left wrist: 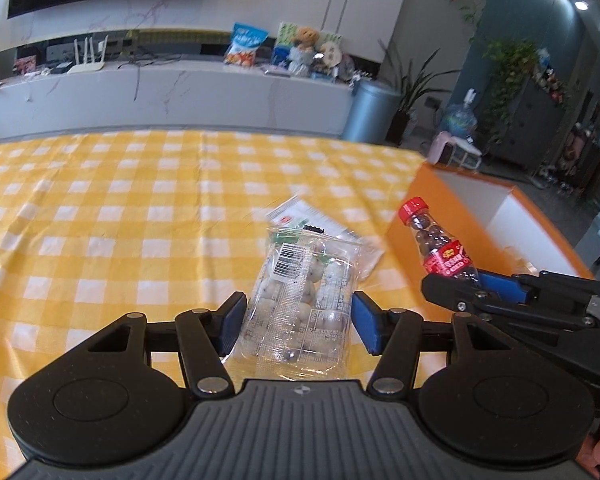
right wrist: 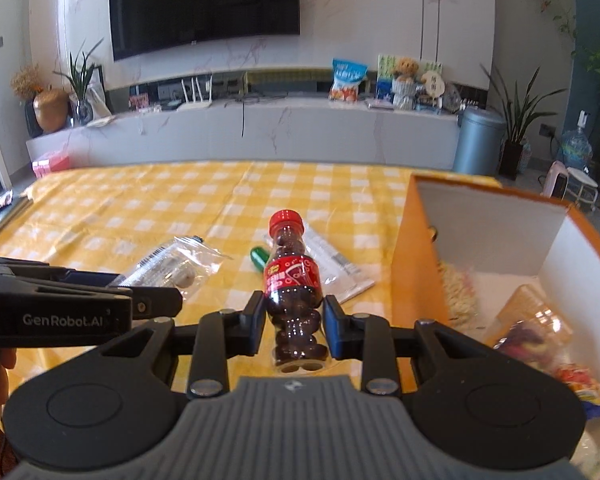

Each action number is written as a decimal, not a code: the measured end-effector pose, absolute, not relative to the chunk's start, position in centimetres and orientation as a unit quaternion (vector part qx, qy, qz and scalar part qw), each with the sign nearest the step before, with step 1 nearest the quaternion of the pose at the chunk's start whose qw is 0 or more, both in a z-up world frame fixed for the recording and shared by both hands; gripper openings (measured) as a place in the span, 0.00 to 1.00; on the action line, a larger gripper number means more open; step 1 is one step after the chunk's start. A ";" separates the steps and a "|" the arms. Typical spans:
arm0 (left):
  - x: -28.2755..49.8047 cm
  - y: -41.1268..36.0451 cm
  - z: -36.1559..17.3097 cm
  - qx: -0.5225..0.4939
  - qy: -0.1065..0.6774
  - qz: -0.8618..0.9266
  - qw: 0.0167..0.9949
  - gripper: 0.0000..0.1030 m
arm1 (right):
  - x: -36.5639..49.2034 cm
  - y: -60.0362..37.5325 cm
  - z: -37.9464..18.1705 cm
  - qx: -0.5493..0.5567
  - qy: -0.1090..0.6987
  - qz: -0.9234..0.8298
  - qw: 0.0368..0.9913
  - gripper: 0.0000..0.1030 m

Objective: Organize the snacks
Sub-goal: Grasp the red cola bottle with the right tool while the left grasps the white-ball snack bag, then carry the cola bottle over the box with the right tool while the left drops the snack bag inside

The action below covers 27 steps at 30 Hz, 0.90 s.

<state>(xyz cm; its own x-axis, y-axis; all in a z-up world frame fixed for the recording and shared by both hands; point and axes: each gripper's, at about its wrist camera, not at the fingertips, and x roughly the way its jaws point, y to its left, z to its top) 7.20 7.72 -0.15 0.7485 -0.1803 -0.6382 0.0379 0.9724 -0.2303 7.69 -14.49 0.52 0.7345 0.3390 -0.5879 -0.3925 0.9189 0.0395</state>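
Observation:
My left gripper (left wrist: 298,318) is shut on a clear bag of round white snacks (left wrist: 304,296), held over the yellow checked tablecloth (left wrist: 120,220). My right gripper (right wrist: 294,326) is shut on a small red-capped bottle of dark candies (right wrist: 294,280); the bottle also shows in the left wrist view (left wrist: 440,244), beside the orange box. The orange box with white inside (right wrist: 404,264) stands at the right and holds several snack packs (right wrist: 532,332). The left gripper with its bag also shows in the right wrist view (right wrist: 156,280).
A flat white packet (right wrist: 332,264) and a small green object (right wrist: 259,258) lie on the cloth behind the bottle. Beyond the table are a marble TV bench with snack bags (right wrist: 348,80), a grey bin (right wrist: 478,140) and plants.

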 end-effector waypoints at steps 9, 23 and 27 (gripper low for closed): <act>7.7 4.1 3.0 -0.097 0.324 -0.094 0.936 0.64 | 6.5 -18.3 4.3 -0.034 0.281 0.176 0.943 0.28; 12.8 -3.3 3.9 -0.071 0.317 -0.173 0.930 0.58 | 9.1 -25.0 5.9 -0.049 0.285 0.104 0.952 0.28; 13.8 -4.4 4.8 -0.061 0.302 -0.191 0.932 0.58 | 10.0 -26.5 6.3 -0.048 0.288 0.088 0.952 0.28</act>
<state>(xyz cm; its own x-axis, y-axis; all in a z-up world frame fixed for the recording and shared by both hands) 13.78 -4.42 4.81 0.7448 -0.3930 -0.5392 0.3190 0.9195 -0.2295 10.01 -26.45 6.30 0.8183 0.1400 -0.5575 -0.1951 0.9799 -0.0403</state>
